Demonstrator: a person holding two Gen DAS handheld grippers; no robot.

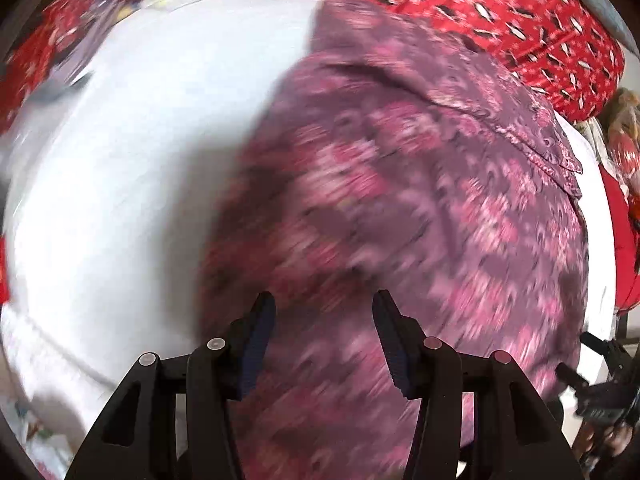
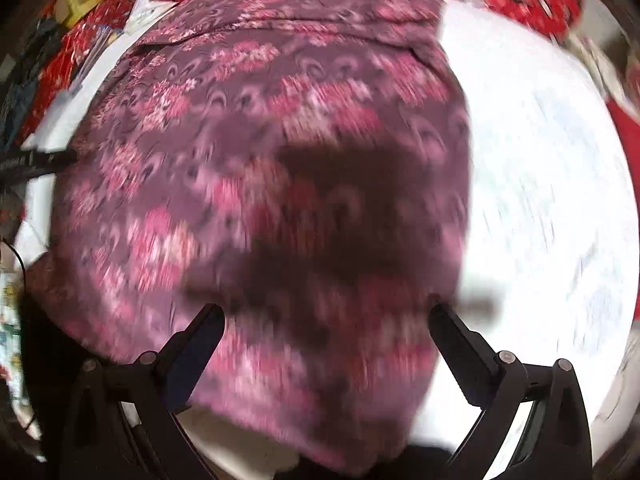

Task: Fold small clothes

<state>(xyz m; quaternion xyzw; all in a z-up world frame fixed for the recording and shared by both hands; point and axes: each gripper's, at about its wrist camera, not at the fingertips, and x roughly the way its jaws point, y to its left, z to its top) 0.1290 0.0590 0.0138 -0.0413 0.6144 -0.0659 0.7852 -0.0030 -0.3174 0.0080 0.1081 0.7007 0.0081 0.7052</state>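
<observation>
Above the bench, both tongs point down with nothing between their jaws: the left tongs [image 1: 324,300] half apart, the right tongs [image 2: 326,312] spread wide. Beneath lies the purple floral garment [image 1: 420,200] on a white sheet [image 1: 140,160]; red patterned cloth [image 1: 500,8] shows at twelve o'clock.

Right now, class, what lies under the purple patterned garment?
The garment lies spread on a white sheet, which shows beside it. Red patterned fabric shows beyond the sheet. Whatever is directly beneath the garment is covered.
</observation>
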